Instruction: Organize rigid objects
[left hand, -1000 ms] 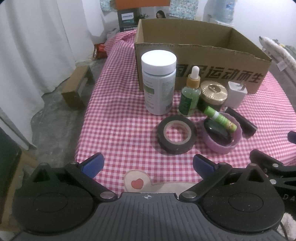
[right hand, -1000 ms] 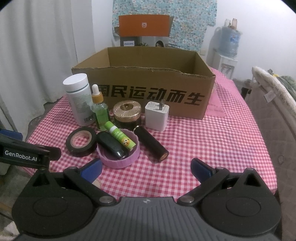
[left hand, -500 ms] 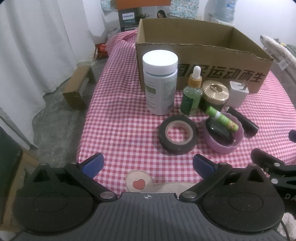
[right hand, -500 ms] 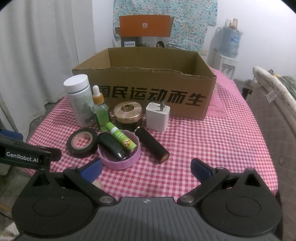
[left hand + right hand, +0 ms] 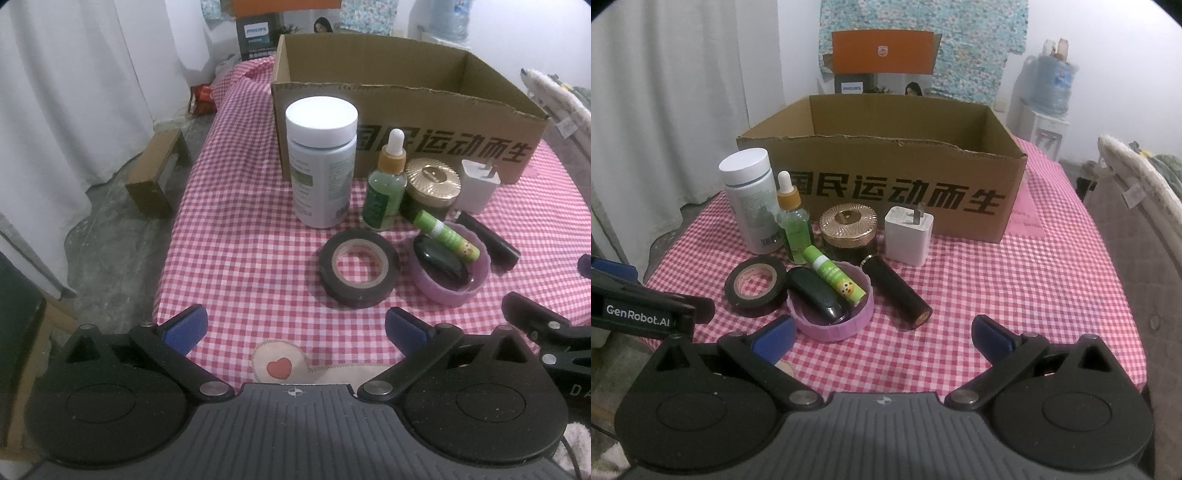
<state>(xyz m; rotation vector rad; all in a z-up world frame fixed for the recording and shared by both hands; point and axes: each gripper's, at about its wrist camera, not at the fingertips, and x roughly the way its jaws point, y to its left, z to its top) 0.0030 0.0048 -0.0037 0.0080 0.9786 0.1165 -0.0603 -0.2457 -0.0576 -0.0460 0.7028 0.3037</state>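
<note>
An open cardboard box [image 5: 886,184] stands at the back of the checked table. In front of it stand a white pill bottle [image 5: 321,158], a green dropper bottle [image 5: 384,192], a gold-lidded jar [image 5: 847,229] and a white charger [image 5: 908,236]. A black tape roll [image 5: 356,271] lies beside a pink lid [image 5: 831,299] holding a green lip balm [image 5: 833,275] and a black oval object [image 5: 816,295]. A black cylinder [image 5: 895,291] lies to its right. My left gripper [image 5: 293,328] and right gripper [image 5: 882,334] are both open and empty, near the table's front edge.
A wooden stool [image 5: 159,173] stands on the floor left of the table. An orange and grey Philips box [image 5: 882,62] sits behind the cardboard box. A water dispenser [image 5: 1049,99] stands at the back right, and a padded chair [image 5: 1137,206] at the right.
Both grippers have drifted slightly; the objects sit a little further right in the left wrist view. Nothing on the table has moved.
</note>
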